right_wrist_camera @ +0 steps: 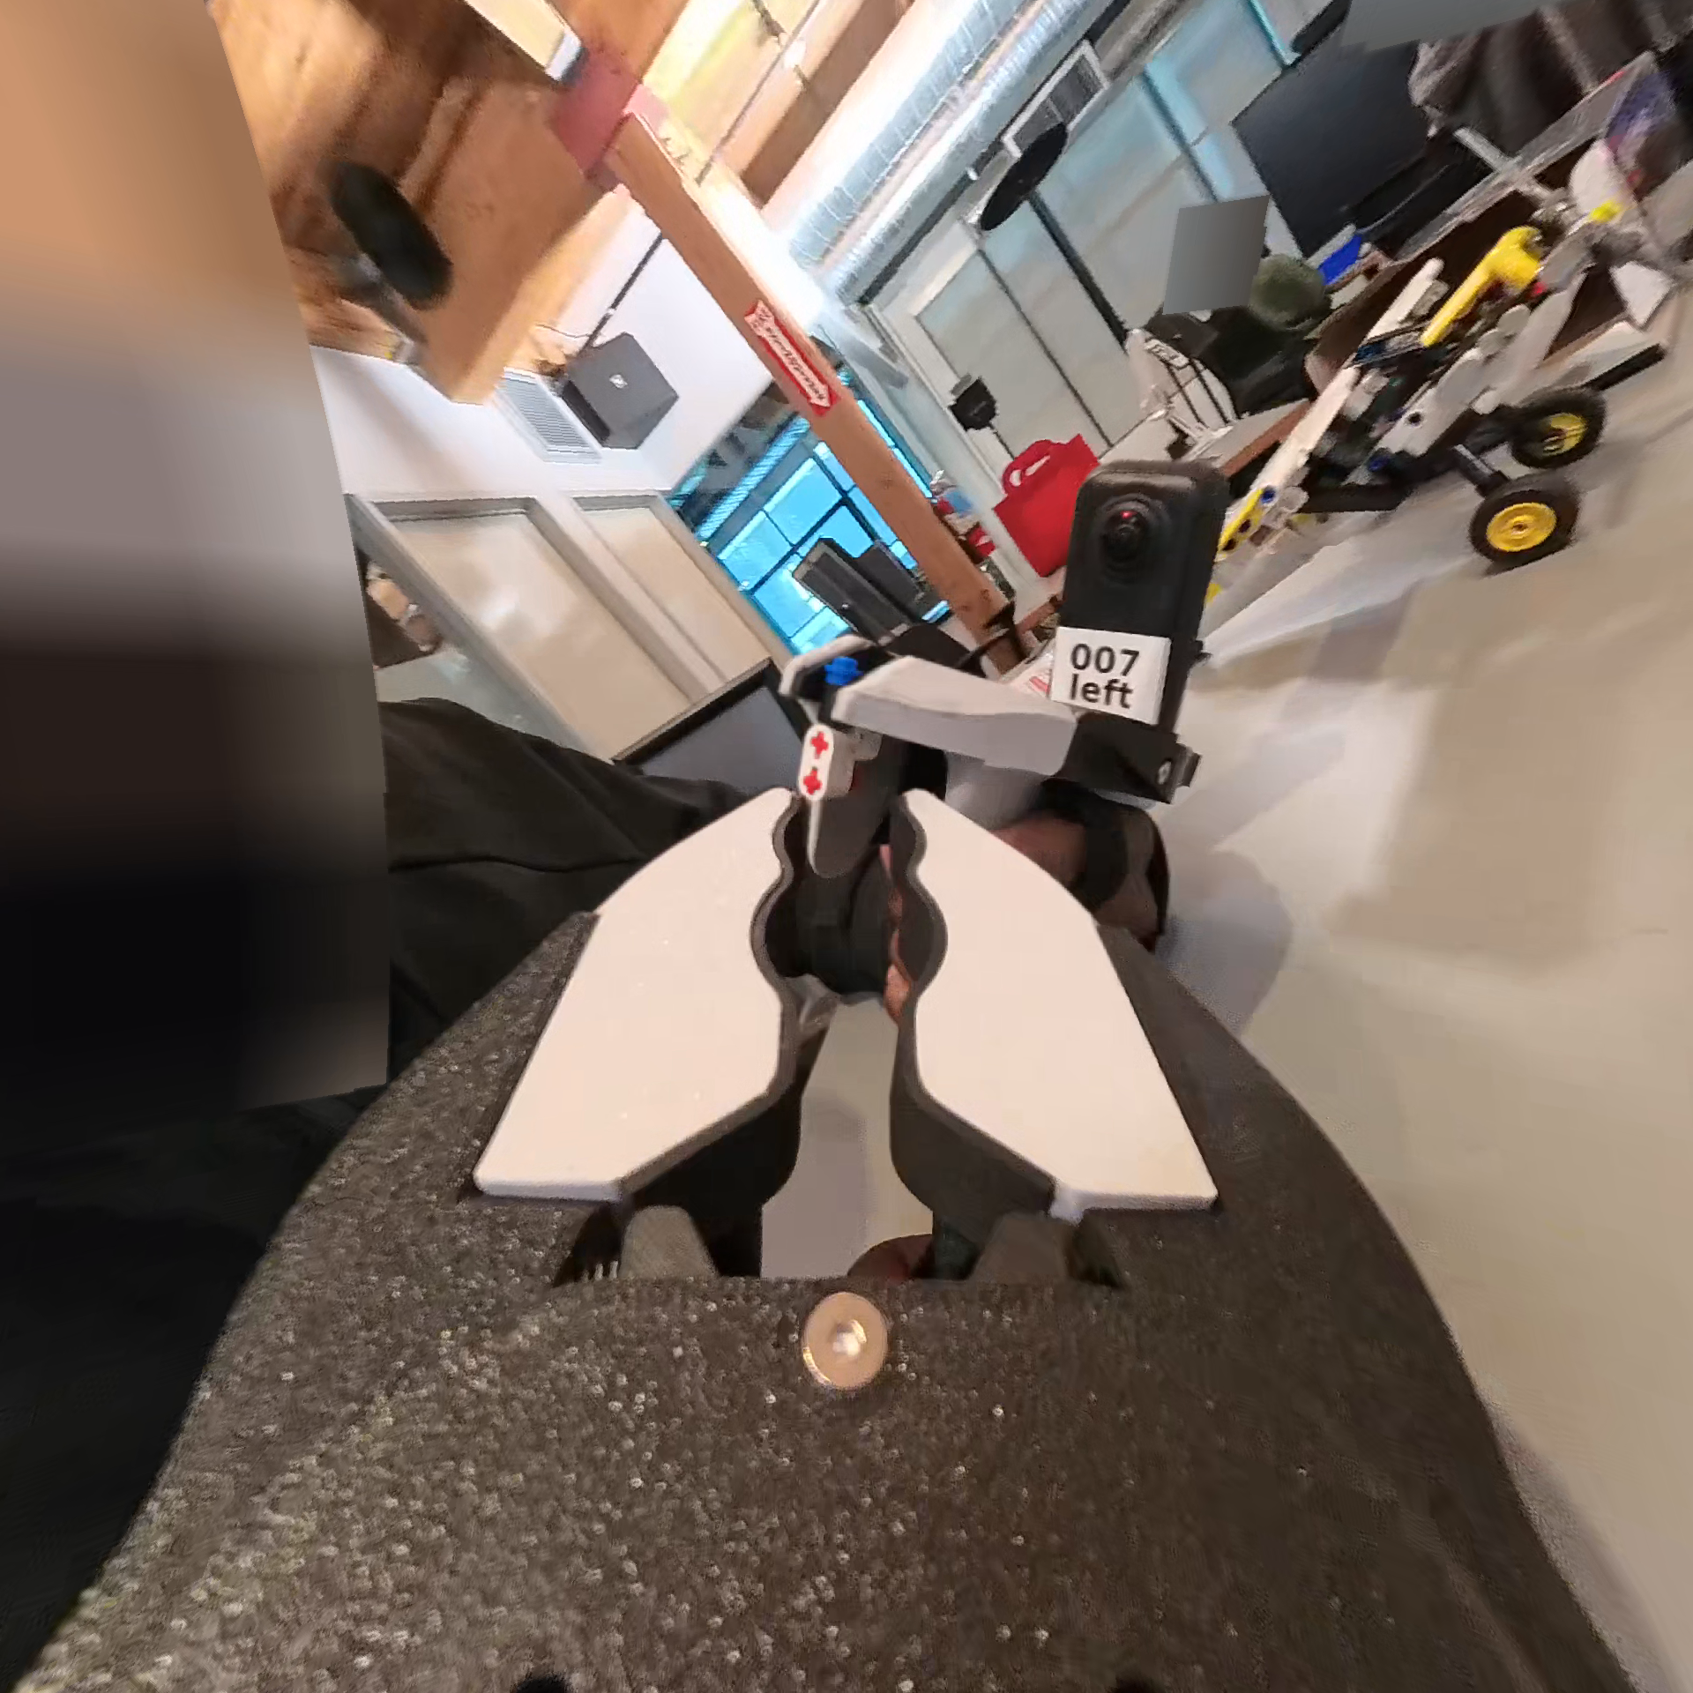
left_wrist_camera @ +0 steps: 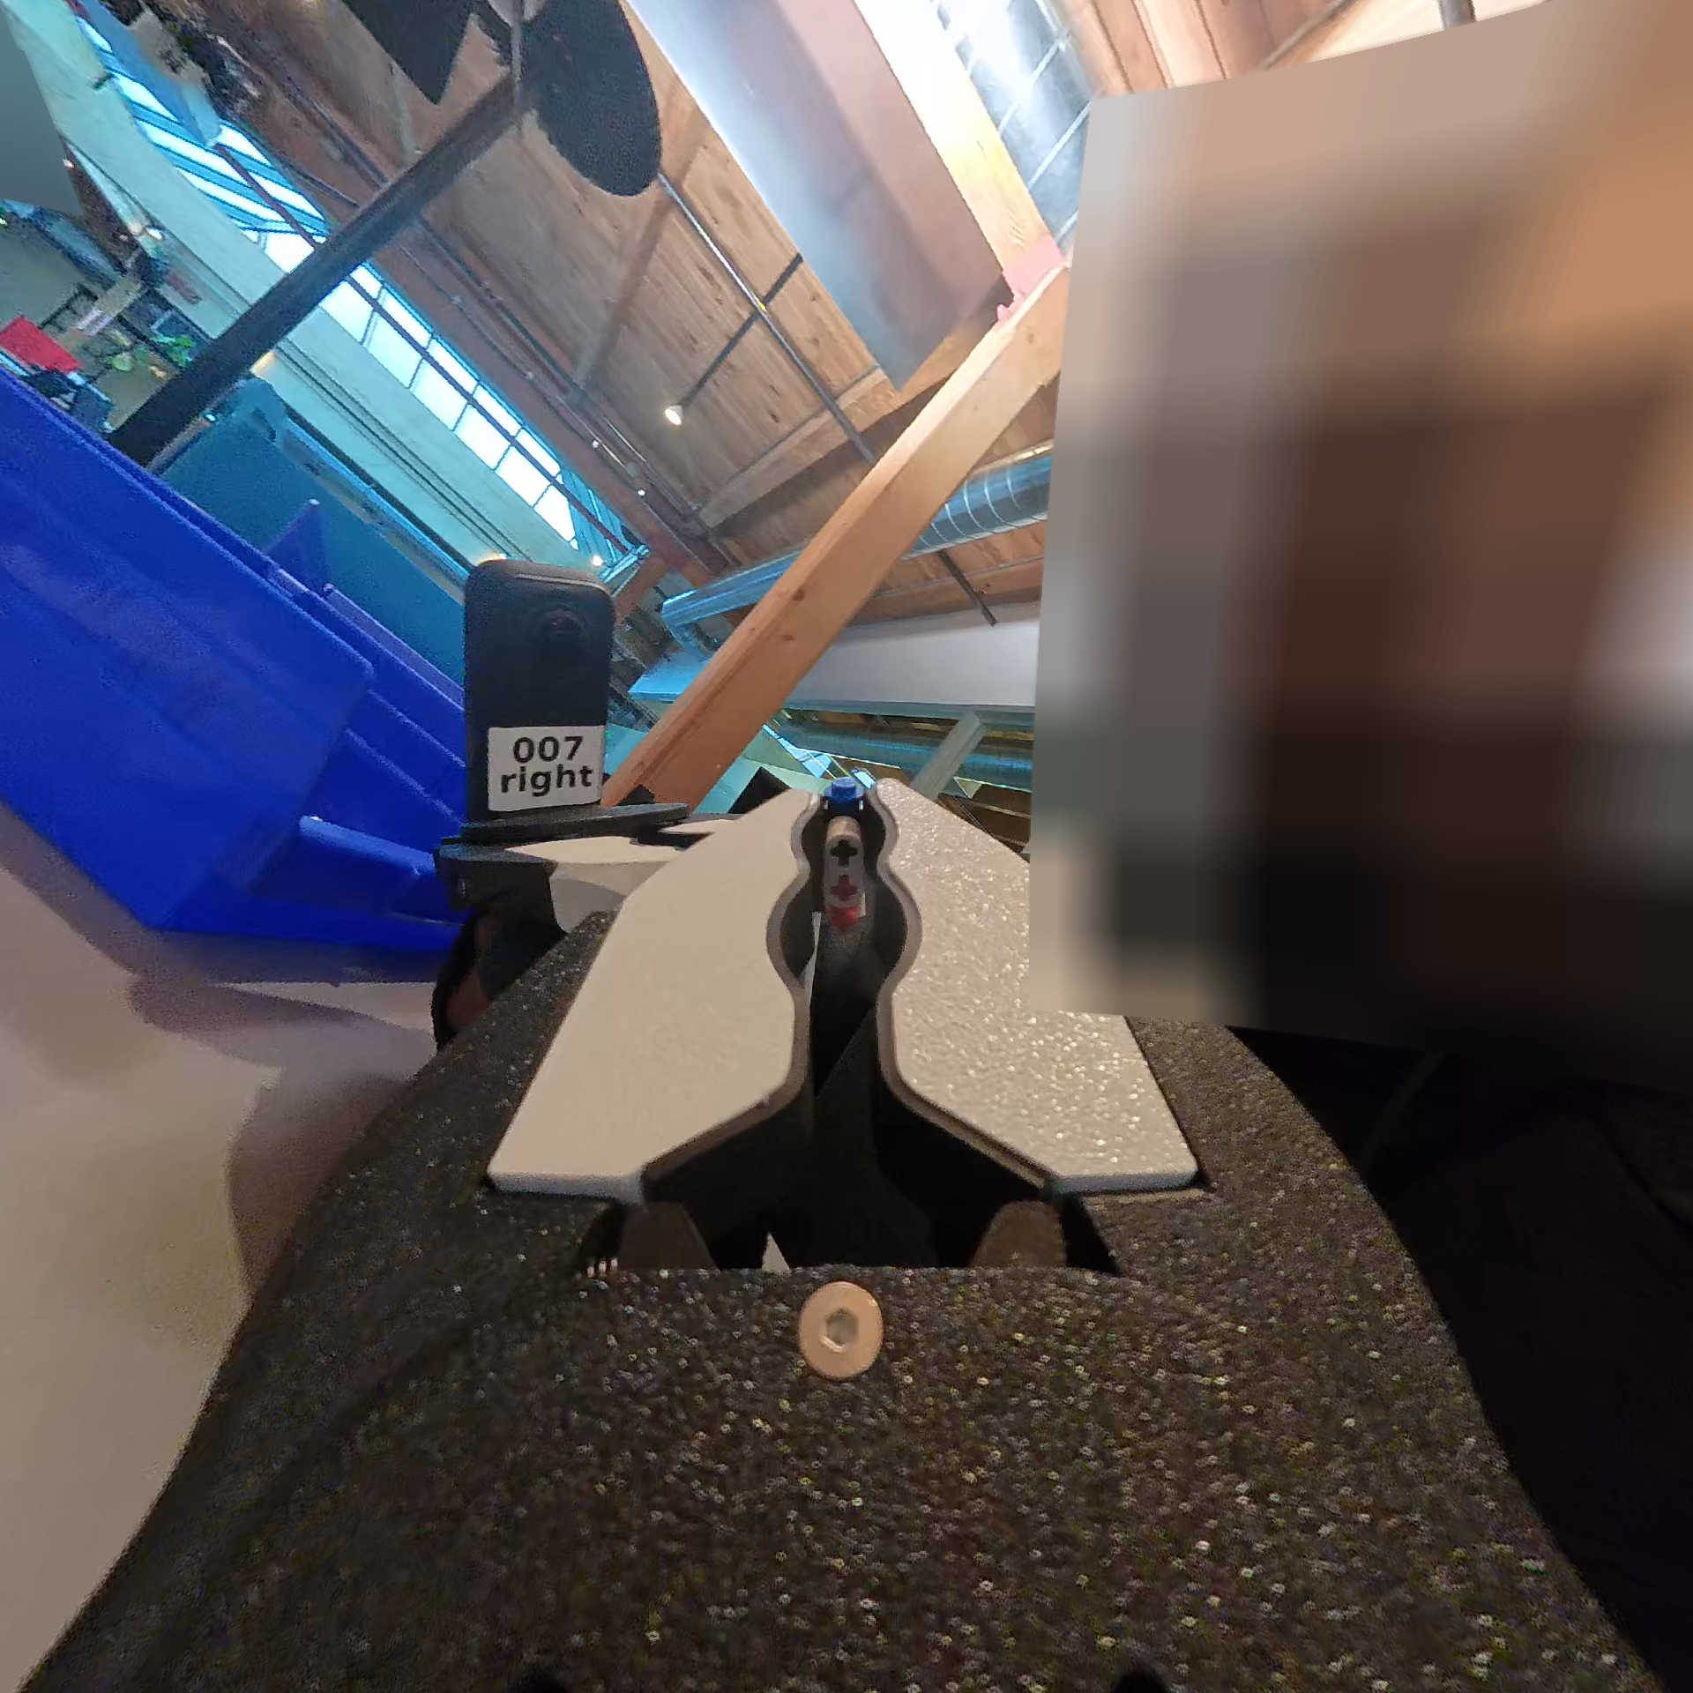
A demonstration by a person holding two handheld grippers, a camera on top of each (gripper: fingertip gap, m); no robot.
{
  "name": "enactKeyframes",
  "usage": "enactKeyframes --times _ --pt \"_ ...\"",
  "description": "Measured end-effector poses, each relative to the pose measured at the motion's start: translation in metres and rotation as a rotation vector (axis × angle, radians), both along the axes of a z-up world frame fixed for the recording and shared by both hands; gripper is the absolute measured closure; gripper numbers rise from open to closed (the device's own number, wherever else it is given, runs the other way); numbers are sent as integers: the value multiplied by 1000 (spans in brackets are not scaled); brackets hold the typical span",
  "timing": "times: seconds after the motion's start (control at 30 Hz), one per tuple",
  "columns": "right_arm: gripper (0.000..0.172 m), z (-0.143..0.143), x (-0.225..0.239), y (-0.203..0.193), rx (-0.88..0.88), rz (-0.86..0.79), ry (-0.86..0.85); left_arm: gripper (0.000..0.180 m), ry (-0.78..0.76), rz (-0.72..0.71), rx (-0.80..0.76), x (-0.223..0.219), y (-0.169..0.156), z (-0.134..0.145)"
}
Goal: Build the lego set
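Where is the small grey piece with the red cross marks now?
The grey piece hangs from the left claw, pinched near its blue peg; its lower end dips between the right claw's parted fingers.

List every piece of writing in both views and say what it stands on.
White label on the black camera, left wrist view: legible; wording withheld.
White tag on the black wrist camera, right wrist view: legible; wording withheld.
Red-and-white sticker on the wooden post: too blurred.

2 upward-tilted wrist views, close, facing each other
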State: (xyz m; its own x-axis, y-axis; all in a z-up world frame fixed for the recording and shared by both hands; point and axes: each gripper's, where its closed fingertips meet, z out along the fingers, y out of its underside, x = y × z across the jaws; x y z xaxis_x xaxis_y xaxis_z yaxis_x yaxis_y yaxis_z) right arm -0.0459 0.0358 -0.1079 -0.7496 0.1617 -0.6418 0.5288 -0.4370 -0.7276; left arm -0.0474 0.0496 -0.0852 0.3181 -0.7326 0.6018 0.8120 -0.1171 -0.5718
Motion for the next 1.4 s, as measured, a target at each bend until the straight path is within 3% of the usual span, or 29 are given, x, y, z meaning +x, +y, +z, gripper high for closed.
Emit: enactKeyframes --times 0.37,0.83,1.2,1.33,1.4 --pt "162 9 10 -5 -123 107 -20 173 11 -48 48 8 -3 4" --pt "164 8 14 -9 -93 120 -4 173 33 -85 25 13 -5 2" --pt "169 1 12 -10 92 18 54 173 111 -43 9 8 -4 -1" --pt "172 -5 -2 1 256 -167 121 173 124 95 -11 -5 2 -1" --pt "159 -10 -9 10 416 -295 209 173 80 160 -54 -15 7 -4"
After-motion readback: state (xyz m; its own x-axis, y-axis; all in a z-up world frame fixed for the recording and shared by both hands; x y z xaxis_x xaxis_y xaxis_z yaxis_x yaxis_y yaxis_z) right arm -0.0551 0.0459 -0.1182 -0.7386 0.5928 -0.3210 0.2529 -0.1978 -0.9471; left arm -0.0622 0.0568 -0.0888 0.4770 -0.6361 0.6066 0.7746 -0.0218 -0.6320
